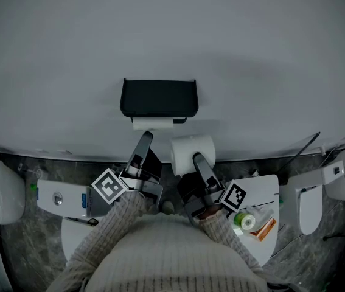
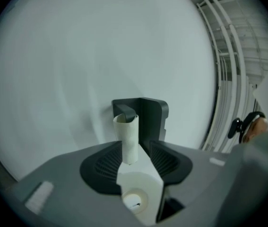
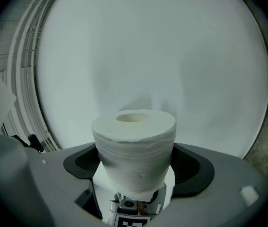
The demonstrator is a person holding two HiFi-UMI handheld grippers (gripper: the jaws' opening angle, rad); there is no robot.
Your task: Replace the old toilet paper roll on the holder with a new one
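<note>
While the R tool (image 3: 136,162) is clamped on the new toilet paper roll (image 3: 134,148), pads pressing both sides and the core hole facing up in the right gripper view, the L tool (image 2: 137,148) has its jaws spread apart w/ the old roll (image 2: 126,138) in the gap btwn them. That old roll is down to a bare cardboard tube. It sits on the arm of the black holder (image 1: 158,98), which is fixed to the pale wall (image 1: 160,29), and in the head view it shows just under the holder's cover. In the left gripper view the jaws stand wider than the tube, w/ space visible at its right side, so the pads aren't pressing on it. In the head view the new roll is just below and to the right of the holder, close to the old tube but apart from it, and full and thick by comparison. Both tools point up toward the wall from the person's knit sleeves (image 1: 160,254), above a dark marbled floor (image 1: 20,248).
</note>
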